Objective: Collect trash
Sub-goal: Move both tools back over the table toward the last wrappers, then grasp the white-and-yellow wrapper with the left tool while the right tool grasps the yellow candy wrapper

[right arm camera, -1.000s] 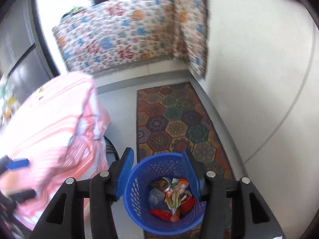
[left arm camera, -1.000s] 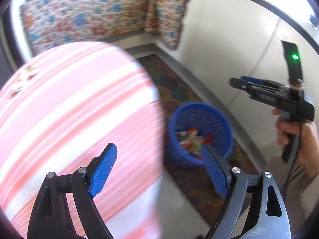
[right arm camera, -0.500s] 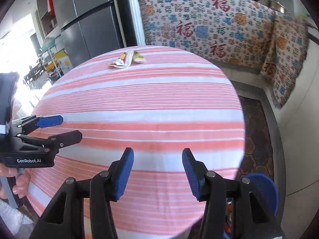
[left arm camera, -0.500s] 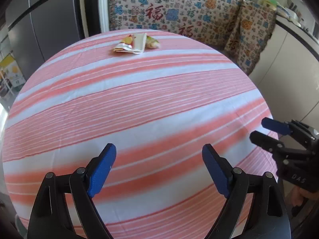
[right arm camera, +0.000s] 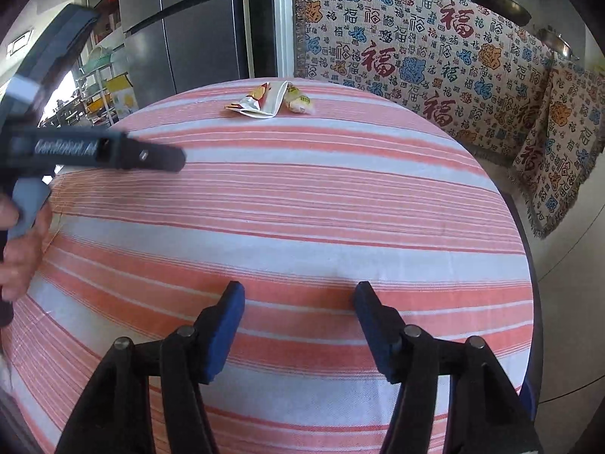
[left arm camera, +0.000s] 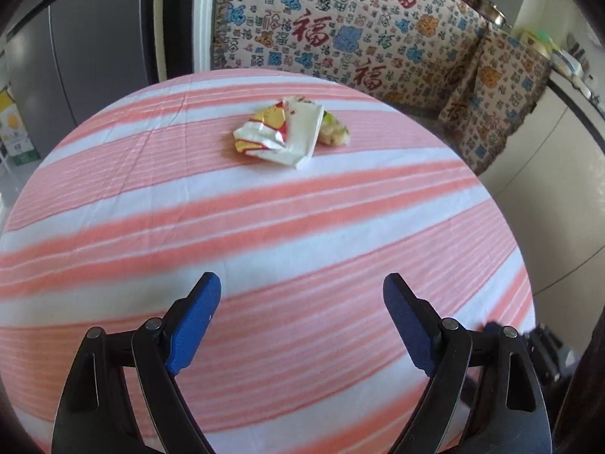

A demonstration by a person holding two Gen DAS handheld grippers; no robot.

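Observation:
Trash lies together on the far side of a round table (left arm camera: 264, 227) (right arm camera: 302, 208) under a pink-and-white striped cloth: a crumpled white, red and yellow wrapper (left arm camera: 278, 134) (right arm camera: 259, 104) and a small yellowish packet (left arm camera: 334, 132) (right arm camera: 300, 104) touching its right side. My left gripper (left arm camera: 302, 321) hangs wide open over the near half of the table, nothing between its blue pads. My right gripper (right arm camera: 298, 321) is over the near edge, its jaws opening and empty. The left gripper's body (right arm camera: 94, 147) and the hand holding it show at the left of the right wrist view.
A patterned cloth (left arm camera: 340, 38) (right arm camera: 416, 49) covers the counter front behind the table. A grey fridge (left arm camera: 75, 56) (right arm camera: 181, 38) stands at the back left. A blue bin's rim (right arm camera: 531, 393) peeks from behind the table's right edge. Floor runs along the right.
Both grippers swung from the blue bin on the floor to over the table and moved closer to the trash. The right gripper's jaws have widened; the left stayed wide open.

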